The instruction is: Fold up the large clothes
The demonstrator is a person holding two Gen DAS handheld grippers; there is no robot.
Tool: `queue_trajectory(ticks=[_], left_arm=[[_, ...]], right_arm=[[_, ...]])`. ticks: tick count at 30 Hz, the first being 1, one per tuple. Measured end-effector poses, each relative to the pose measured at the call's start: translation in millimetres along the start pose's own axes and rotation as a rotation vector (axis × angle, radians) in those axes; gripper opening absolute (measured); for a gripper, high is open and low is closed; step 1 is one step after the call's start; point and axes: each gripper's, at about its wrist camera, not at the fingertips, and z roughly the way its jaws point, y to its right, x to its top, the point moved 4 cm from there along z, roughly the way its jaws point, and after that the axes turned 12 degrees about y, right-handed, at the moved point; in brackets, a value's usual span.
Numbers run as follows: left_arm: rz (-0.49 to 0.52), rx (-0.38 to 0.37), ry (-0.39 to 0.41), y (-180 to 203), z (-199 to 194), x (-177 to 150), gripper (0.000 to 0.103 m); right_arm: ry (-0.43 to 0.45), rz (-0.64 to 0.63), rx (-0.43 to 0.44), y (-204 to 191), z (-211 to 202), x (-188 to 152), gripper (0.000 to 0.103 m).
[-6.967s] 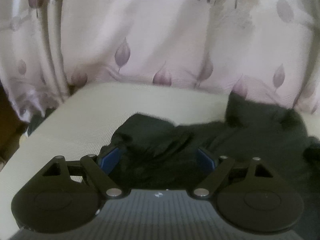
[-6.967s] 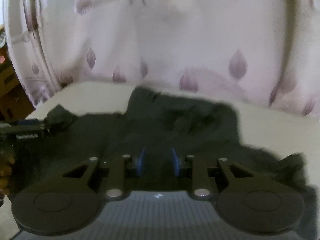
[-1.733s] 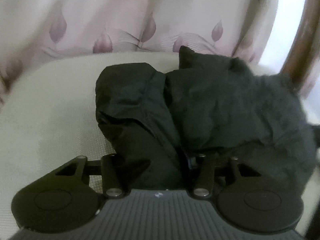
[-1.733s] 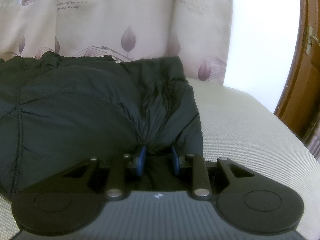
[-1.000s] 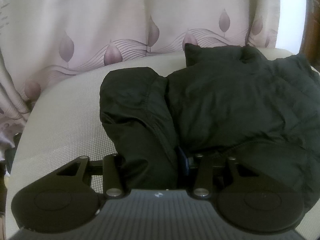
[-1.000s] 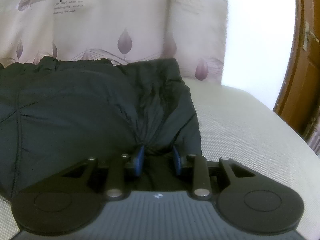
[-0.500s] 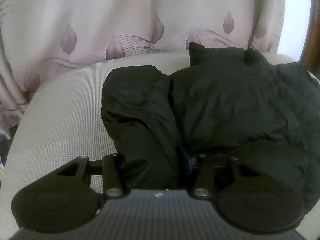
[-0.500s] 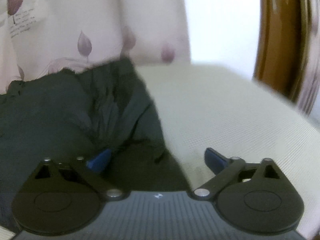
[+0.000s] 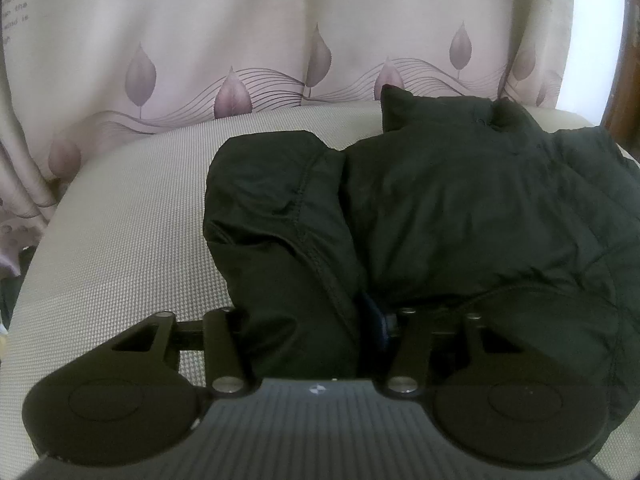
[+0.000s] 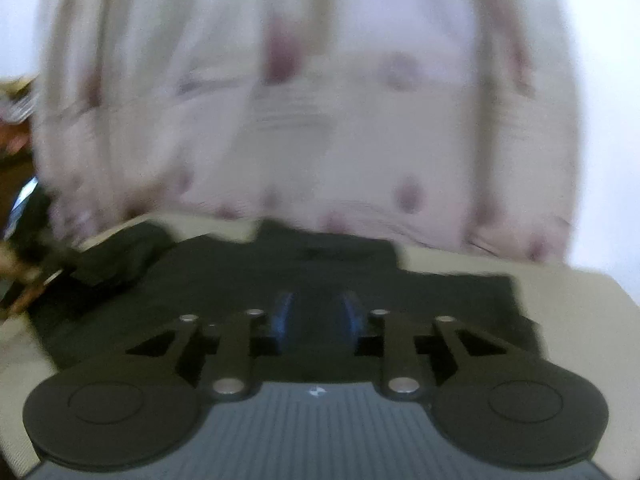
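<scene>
Black jacket: we see it bundled on the beige cushion, sleeve fold nearest | Left gripper: jaws opening, sleeve fold between them, grip we cannot confirm | Right gripper: jaws closing to a narrow gap, nothing between, above the jacket; view blurred | Leaf-print curtain behind.

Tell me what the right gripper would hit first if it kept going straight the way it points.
Probably the black jacket lying ahead of the closing right gripper; the picture is blurred, so depth is uncertain.
</scene>
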Motion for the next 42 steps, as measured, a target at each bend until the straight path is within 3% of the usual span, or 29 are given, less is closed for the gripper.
queue_trajectory(ticks=[4, 9, 14, 21, 24, 26, 28, 33, 42], left_arm=[[-0.024, -0.024, -0.003, -5, 1, 0, 0.054], [-0.181, -0.132, -0.029, -31, 6, -3, 0.054], [-0.319, -0.268, -0.04, -57, 12, -12, 0.054], [-0.332, -0.418, -0.021, -72, 16, -23, 0.062], [-0.346, -0.475, -0.015, -76, 19, -25, 0.063], [-0.395, -0.513, -0.004, -79, 23, -28, 0.061], [-0.474, -0.553, -0.011, -79, 27, -33, 0.046], [-0.449, -0.504, 0.045, -65, 5, -30, 0.031], [-0.566, -0.428, 0.118, -35, -57, 23, 0.027]], right_arm=[[-0.063, -0.105, 0.105, -42, 23, -5, 0.011], [-0.112, -0.132, 0.13, -59, 54, -4, 0.011], [-0.158, -0.125, 0.117, -52, 85, -8, 0.011], [-0.182, -0.109, 0.115, -51, 115, -2, 0.011], [-0.246, -0.121, 0.11, -50, 135, -8, 0.011], [-0.297, -0.125, 0.102, -47, 151, -18, 0.01], [-0.361, -0.077, 0.109, -42, 166, -32, 0.01], [-0.379, -0.076, 0.1, -46, 171, -41, 0.01], [-0.379, 0.24, 0.135, -13, 172, -45, 0.01]])
